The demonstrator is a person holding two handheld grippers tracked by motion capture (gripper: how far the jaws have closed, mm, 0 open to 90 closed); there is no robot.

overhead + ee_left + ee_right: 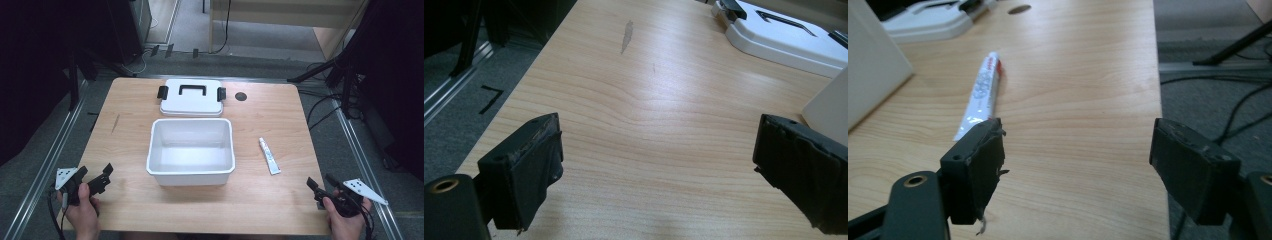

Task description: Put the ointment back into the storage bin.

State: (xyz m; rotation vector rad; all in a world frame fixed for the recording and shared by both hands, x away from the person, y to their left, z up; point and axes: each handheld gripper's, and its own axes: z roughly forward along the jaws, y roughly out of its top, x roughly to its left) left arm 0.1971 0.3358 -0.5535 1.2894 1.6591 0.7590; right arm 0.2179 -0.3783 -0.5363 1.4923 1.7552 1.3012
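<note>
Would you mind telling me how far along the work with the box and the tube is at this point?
Done: the lid lies off, behind the open box. In hand: nothing; the left gripper and right gripper are both open at the near table edge. Left: the tube lies on the table right of the box, untouched, and the box looks empty.

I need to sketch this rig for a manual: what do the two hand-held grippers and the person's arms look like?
Both tools are black. The left hand-held gripper and the right hand-held gripper each carry a pale grey three-cornered plate dotted with small holes, and a dark cable trails from each. The jaws are blocky, wrapped in worn black padding with frayed edges. The forearms are bare, with no sleeves visible.
</note>
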